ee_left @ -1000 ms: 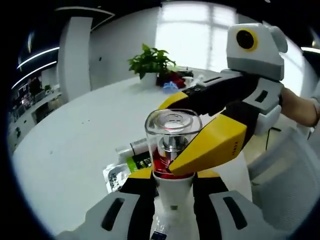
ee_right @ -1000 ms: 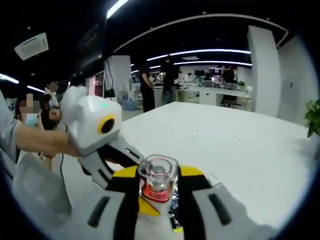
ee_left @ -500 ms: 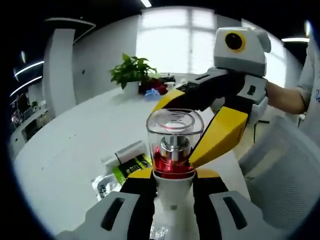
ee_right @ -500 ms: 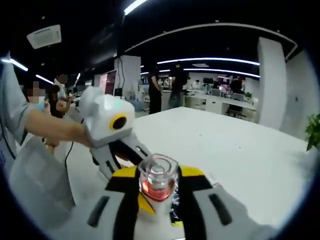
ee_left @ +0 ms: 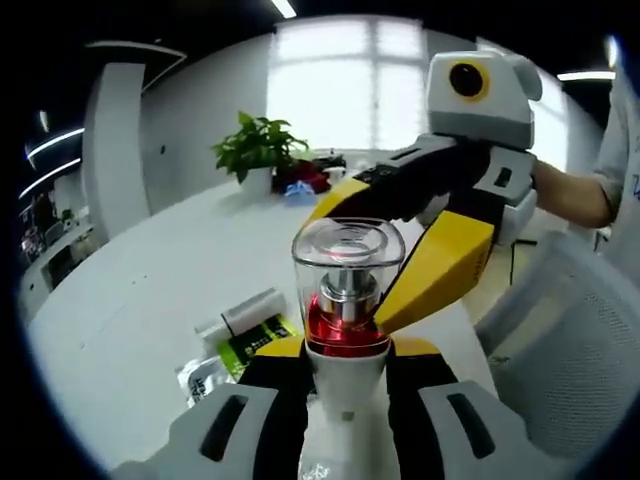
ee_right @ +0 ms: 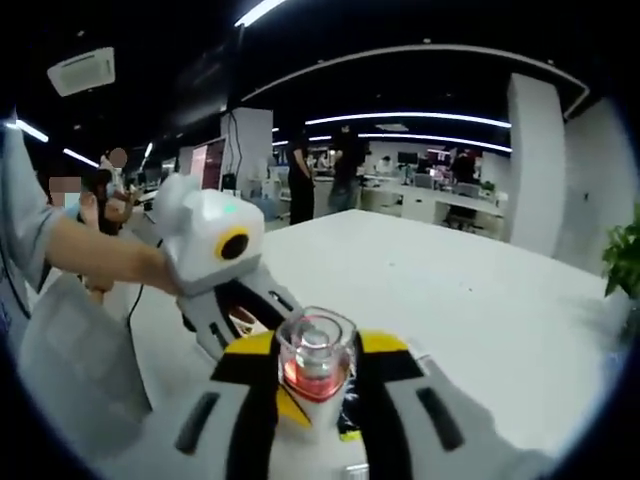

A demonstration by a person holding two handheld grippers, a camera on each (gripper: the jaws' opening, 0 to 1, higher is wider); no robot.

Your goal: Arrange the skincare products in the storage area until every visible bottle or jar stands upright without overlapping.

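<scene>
**2 grippers hold 1 pump bottle above a white table**

A white pump bottle (ee_left: pixel 345 300) with a clear cap and a red collar stands upright, lifted above the white table (ee_left: pixel 150 290). In the left gripper view, the left gripper (ee_left: pixel 345 385) has its 2 jaws closed against the bottle's white body, just below the collar. The right gripper (ee_left: pixel 420 255) reaches in beside the bottle, its yellow jaw touching the cap and collar. In the right gripper view, the right gripper's jaws press either side of the bottle (ee_right: pixel 315 355), with the left gripper (ee_right: pixel 255 310) just beside it. Below the bottle, on the table, lie a tube (ee_left: pixel 240 315), a green-and-black packet (ee_left: pixel 255 340) and a silvery sachet (ee_left: pixel 200 378). Well beyond the bottle sits a potted plant (ee_left: pixel 255 150)
</scene>
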